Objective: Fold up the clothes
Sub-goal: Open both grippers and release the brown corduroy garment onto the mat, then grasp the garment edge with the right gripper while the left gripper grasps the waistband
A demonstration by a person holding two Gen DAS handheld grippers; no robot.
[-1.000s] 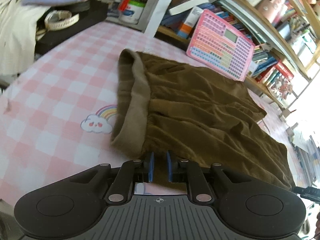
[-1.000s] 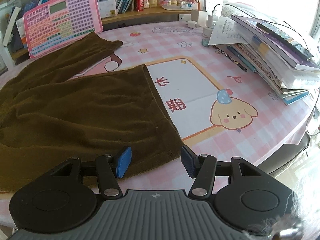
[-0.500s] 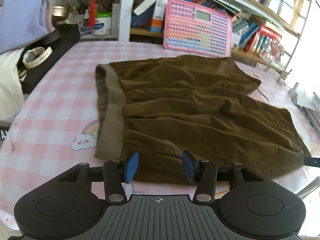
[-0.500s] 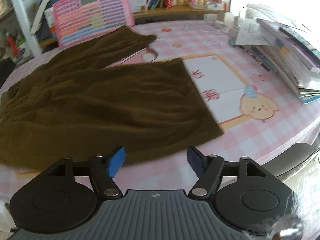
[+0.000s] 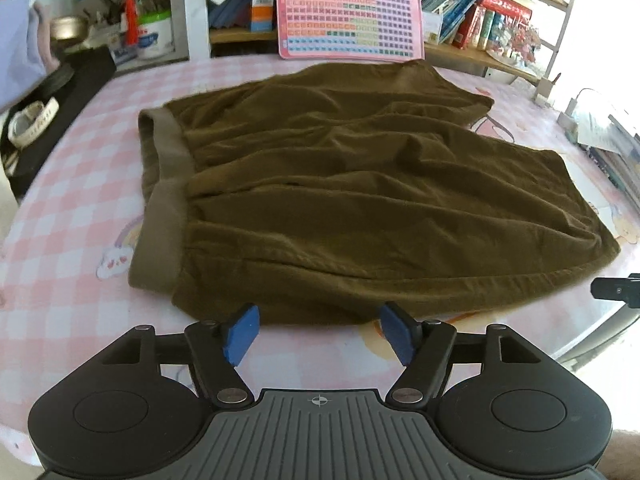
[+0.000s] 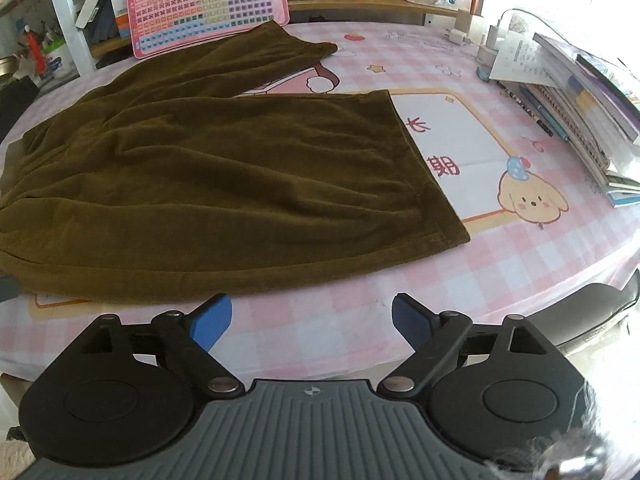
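Toward the left edge of the counter with the pink-and-white checked cover point(image 5: 68, 184), the lighter ribbed waistband point(image 5: 160, 216) of a pair of olive-brown corduroy shorts point(image 5: 360, 184) is seen, partly turned over on itself. From there the shorts are spread flat across the middle of the counter, with one leg lying toward the back edge near a pink plastic keyboard toy point(image 5: 352, 10) and the other along the front edge, its hem ending short of the stacked books point(image 6: 592, 92) at the right edge. The left gripper point(image 5: 318, 334) is held just off the front edge of the shorts with its blue pads well apart and nothing between them. The right gripper point(image 6: 310, 322) is likewise held spread and empty, over bare cover in front of the near leg. The cloth is judged soft, light and limp, so it would sag and crease when lifted, though the nap should keep it from slipping. The firmest holds are judged to be the thick waistband corner on the left and the stitched hem corner point(image 6: 456, 236) on the right.
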